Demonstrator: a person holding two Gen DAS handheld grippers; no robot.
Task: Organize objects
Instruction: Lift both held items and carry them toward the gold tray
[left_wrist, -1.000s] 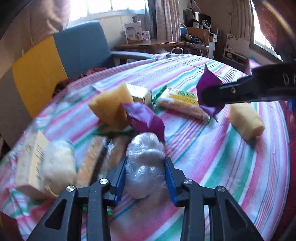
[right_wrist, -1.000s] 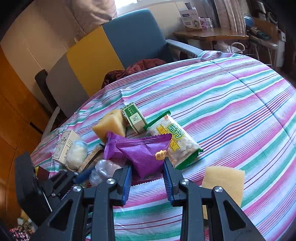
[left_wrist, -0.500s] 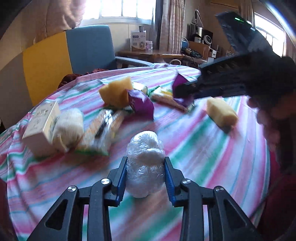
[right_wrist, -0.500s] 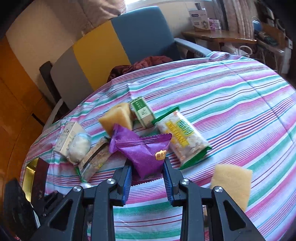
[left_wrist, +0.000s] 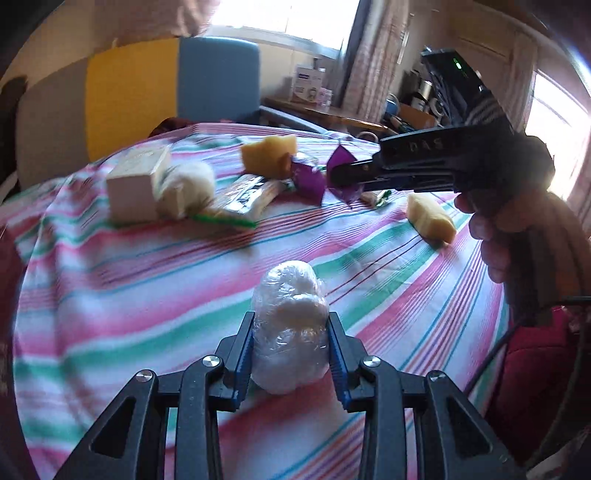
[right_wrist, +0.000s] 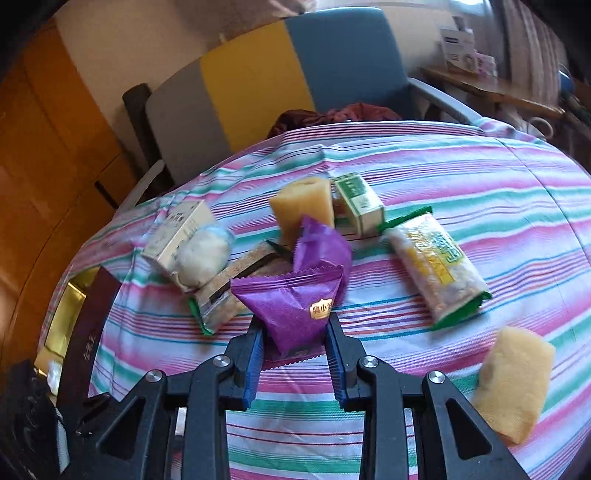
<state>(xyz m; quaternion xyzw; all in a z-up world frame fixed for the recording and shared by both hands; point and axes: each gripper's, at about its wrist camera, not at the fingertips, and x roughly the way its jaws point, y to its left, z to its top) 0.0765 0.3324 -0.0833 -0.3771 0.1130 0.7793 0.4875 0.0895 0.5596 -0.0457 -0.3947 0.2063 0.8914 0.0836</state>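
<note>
My left gripper is shut on a white lump wrapped in clear film, held above the striped tablecloth. My right gripper is shut on a purple snack packet; from the left wrist view it reaches in from the right, a hand around its handle, the purple packet at its tip. A second purple packet lies behind the held one. Two yellow sponges, a green-and-white small box and a long snack bag with green ends lie on the cloth.
At the left of the cloth lie a cream carton, a second wrapped white lump and a flat brown packet. A dark box with a gold inside sits off the table's left edge. A chair in grey, yellow and blue stands behind.
My left gripper has carried the wrapped lump back away from the pile, which now looks farther off. My right gripper with the purple packet has shifted over the pile; the view has rolled.
</note>
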